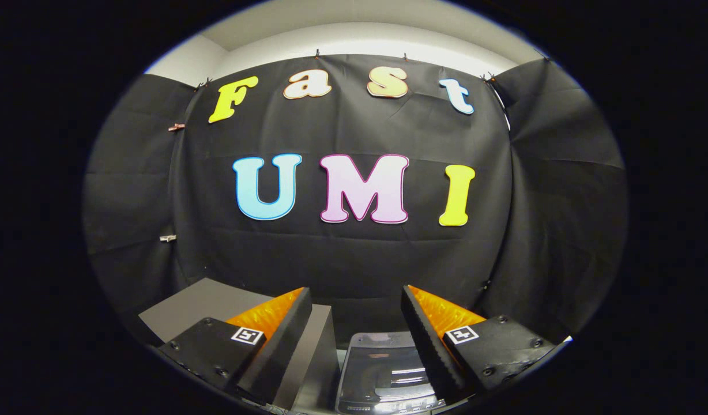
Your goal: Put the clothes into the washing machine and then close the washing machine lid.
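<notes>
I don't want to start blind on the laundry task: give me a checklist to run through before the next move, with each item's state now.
1. Gripper open, nothing between its fingers: ok.
2. Washing machine in view, low between and just ahead of the fingers: ok.
3. Washing machine lid open to take clothes: cannot tell; a glossy translucent top shows, its position unclear.
4. Clothes located: cannot tell.
5. Grey table surface beside the machine, beyond the left finger, bare where visible: ok.

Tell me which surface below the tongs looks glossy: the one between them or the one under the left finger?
The washing machine lid, between the open tongs, reflects light streaks; the grey tabletop is matte.
</notes>
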A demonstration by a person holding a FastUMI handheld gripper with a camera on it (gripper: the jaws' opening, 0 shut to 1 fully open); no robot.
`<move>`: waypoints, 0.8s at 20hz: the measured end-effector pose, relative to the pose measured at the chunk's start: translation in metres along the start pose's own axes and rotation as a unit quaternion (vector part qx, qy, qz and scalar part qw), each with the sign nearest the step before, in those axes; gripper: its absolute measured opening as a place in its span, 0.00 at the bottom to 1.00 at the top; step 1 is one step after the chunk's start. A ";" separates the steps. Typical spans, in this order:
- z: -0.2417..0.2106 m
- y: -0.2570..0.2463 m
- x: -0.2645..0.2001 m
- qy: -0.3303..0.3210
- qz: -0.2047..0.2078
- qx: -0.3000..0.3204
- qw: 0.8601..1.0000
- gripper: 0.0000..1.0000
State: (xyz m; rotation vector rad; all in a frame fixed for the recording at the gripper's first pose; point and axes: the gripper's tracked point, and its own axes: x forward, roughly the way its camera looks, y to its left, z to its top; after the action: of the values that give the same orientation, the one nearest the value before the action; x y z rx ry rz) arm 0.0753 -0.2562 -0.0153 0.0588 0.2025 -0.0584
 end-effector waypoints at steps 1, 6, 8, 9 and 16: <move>0.000 0.000 0.001 -0.001 -0.001 -0.001 1.000 0.99; -0.004 -0.006 0.000 0.005 -0.005 0.004 1.000 0.99; -0.005 -0.009 -0.001 0.008 -0.006 0.005 1.000 0.99; -0.005 -0.009 0.000 0.009 -0.006 0.006 1.000 0.99; 0.003 0.000 0.005 -0.004 -0.011 -0.004 1.000 0.99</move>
State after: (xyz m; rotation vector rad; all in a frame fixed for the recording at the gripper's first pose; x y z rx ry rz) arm 0.0810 -0.2565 -0.0137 0.0474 0.1960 -0.0805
